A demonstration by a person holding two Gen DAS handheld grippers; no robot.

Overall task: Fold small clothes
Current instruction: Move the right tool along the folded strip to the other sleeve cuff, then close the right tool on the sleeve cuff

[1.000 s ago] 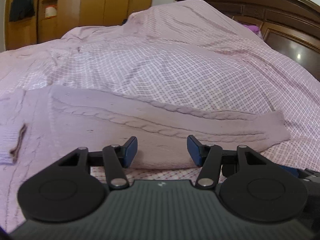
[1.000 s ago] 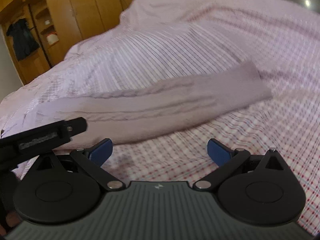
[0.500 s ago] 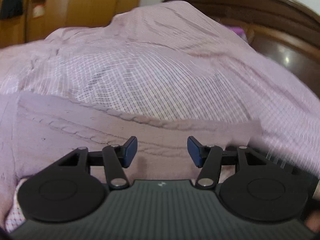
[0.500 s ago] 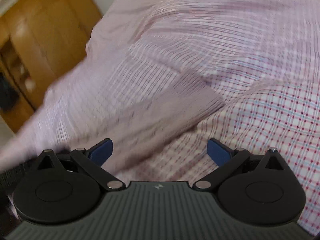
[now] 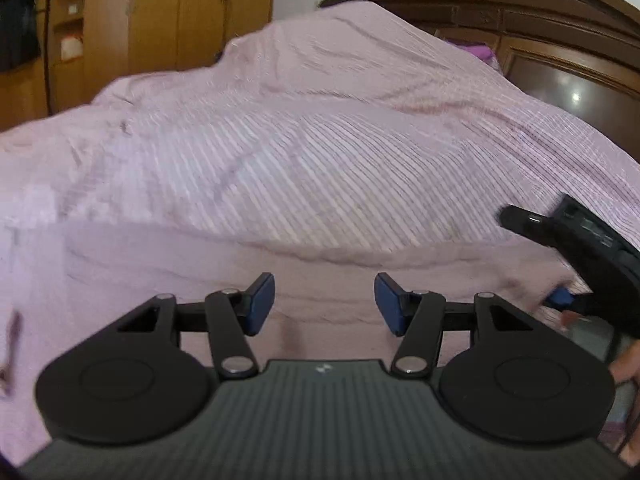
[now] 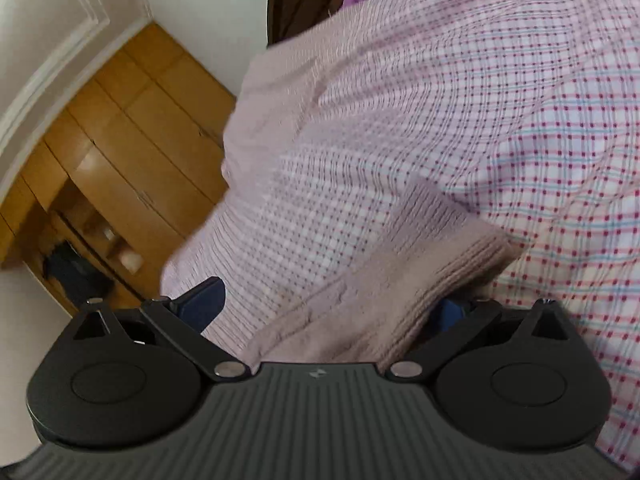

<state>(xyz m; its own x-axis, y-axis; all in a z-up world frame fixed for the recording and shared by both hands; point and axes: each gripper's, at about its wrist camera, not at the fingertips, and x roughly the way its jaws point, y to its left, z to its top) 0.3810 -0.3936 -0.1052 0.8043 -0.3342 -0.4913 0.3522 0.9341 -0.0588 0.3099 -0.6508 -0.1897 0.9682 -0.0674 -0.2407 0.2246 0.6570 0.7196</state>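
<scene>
A mauve cable-knit sweater (image 5: 200, 264) lies flat on the bed, its sleeve stretched out to the right. My left gripper (image 5: 325, 304) hovers low over the sleeve, open, with only knit below its blue pads. At the right edge of the left wrist view, my right gripper (image 5: 580, 264) reaches the sleeve's end. In the right wrist view the picture is rolled. There the ribbed sleeve cuff (image 6: 420, 276) lies between the wide-apart jaws of my right gripper (image 6: 326, 308). One blue pad (image 6: 200, 304) stands clear of the knit. The other is partly hidden under the cuff.
A pink checked bedspread (image 5: 320, 140) covers the bed and bulges up behind the sweater. A dark wooden headboard (image 5: 540, 40) stands at the back right, and a wooden wardrobe (image 5: 160, 20) at the back left. A person's hand (image 5: 624, 364) shows at the right edge.
My right gripper has rolled and closed in on the sleeve's end, so the cuff now lies between its jaws. It now shows in the left wrist view. My left gripper shifted slightly along the sleeve.
</scene>
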